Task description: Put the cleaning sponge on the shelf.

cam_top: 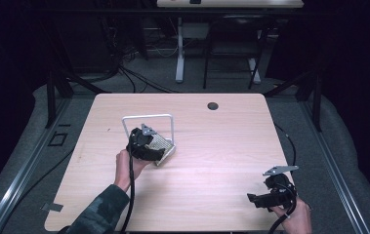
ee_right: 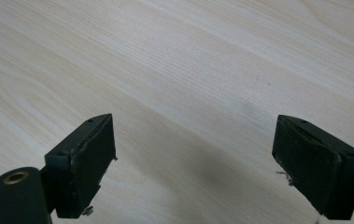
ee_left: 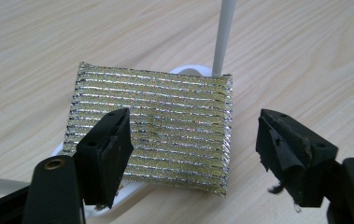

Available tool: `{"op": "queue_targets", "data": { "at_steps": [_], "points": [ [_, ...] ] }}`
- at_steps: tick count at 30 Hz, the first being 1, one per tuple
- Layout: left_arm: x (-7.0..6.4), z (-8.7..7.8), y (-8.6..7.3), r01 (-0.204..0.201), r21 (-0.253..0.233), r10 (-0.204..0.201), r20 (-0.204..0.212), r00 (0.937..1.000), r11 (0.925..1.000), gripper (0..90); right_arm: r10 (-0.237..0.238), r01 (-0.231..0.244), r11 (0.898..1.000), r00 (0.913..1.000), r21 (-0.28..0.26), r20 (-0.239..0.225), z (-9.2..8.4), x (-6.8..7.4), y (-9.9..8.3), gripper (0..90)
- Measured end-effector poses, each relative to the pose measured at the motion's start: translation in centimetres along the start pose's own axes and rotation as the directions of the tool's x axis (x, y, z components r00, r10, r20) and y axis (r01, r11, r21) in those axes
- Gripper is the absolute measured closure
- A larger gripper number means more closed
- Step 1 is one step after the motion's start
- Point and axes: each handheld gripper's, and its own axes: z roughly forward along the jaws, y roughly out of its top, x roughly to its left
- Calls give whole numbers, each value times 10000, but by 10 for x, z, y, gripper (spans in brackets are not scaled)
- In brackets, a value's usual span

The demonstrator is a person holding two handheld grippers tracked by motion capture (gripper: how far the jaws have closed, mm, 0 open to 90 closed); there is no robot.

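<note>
Clearly our left gripper [ee_left: 193,154] hangs released over the soft, light foil pad [ee_left: 151,126]; we'd pinch its near edge between the jaws. Right gripper [ee_right: 195,163] released, empty.

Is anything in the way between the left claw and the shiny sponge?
Nothing visible is. The left gripper hangs open right above the shiny sponge, which lies on a white wire rack.

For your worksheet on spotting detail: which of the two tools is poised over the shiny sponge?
The left tool, jaws open above the metallic sponge; the right tool faces bare table.
</note>
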Motion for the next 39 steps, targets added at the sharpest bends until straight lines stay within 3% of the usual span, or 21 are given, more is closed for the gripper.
{"op": "queue_targets", "data": {
  "at_steps": [13, 22, 29, 34, 39],
  "points": [
    [6, -46, -10, 209, -184, -206, 136, 9997, 9996, 126, -183, 197, 9991, 9991, -377, 378, -6, 6, 1, 127],
    [8, -77, -29, 251, -198, -251, 12, 9997, 9995, 46, -167, 191, 9984, 9988, -533, 457, -9, 8, 1, 113],
    [5, -90, -48, 304, -136, -305, -27, 9995, 9994, 3, -144, 175, 9975, 9988, -681, 462, -9, 7, 1, 112],
    [7, -90, -69, 637, 83, -637, 9, 9980, 9979, 2, -23, 46, 9980, 9994, -634, 357, -8, 5, 2, 112],
    [9, -92, -85, 888, 215, -883, -208, 9959, 9958, 2, 13, -2, 9980, 9998, -630, 177, -6, 6, 2, 115]
  ]
}}
